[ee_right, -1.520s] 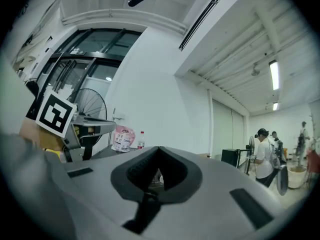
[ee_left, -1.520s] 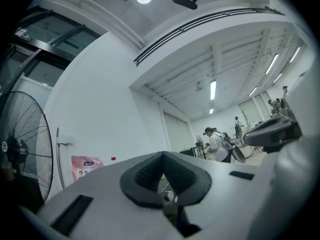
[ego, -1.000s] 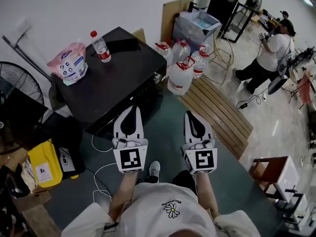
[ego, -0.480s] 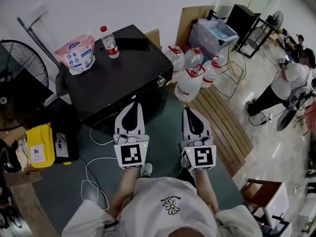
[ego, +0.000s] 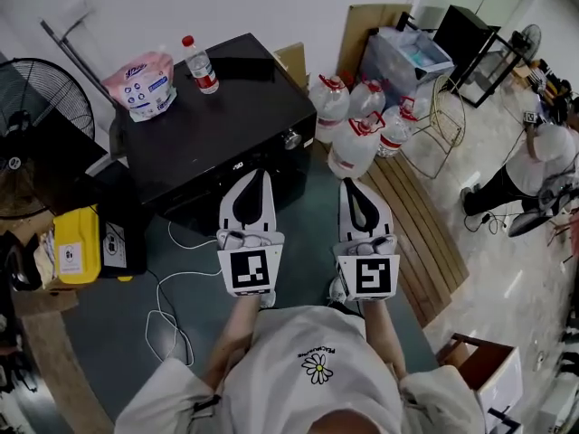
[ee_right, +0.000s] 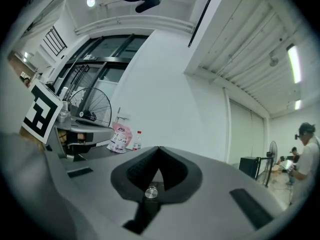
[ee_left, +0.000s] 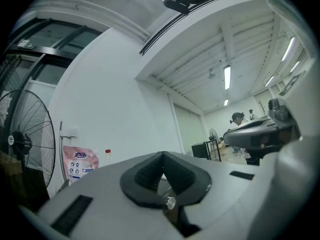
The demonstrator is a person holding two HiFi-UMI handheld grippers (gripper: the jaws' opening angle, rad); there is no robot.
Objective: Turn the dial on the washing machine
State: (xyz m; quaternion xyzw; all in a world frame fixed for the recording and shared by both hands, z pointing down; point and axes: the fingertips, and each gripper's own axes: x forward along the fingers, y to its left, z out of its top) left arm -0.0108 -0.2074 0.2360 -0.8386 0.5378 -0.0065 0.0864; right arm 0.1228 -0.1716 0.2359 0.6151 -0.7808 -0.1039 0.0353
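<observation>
Washing machine (ego: 208, 129), black and box-shaped, stands at 11 o'clock in the head view. Its silver dial (ego: 291, 138) sits on the front face near the right corner. Left tongs (ego: 258, 174) are pressed together with nothing between them, tips just short of the machine's front; the dial lies at 1 o'clock from them, apart. Right tongs (ego: 354, 184) are likewise closed and empty, with the dial at 10 o'clock. A pink pouch (ego: 142, 83) and a bottle (ego: 199, 64) rest on the machine's top, at its far edge. Water jugs (ego: 362, 125) stand at 3 o'clock of the machine. A fan (ego: 36, 107) stands at its 9 o'clock.
</observation>
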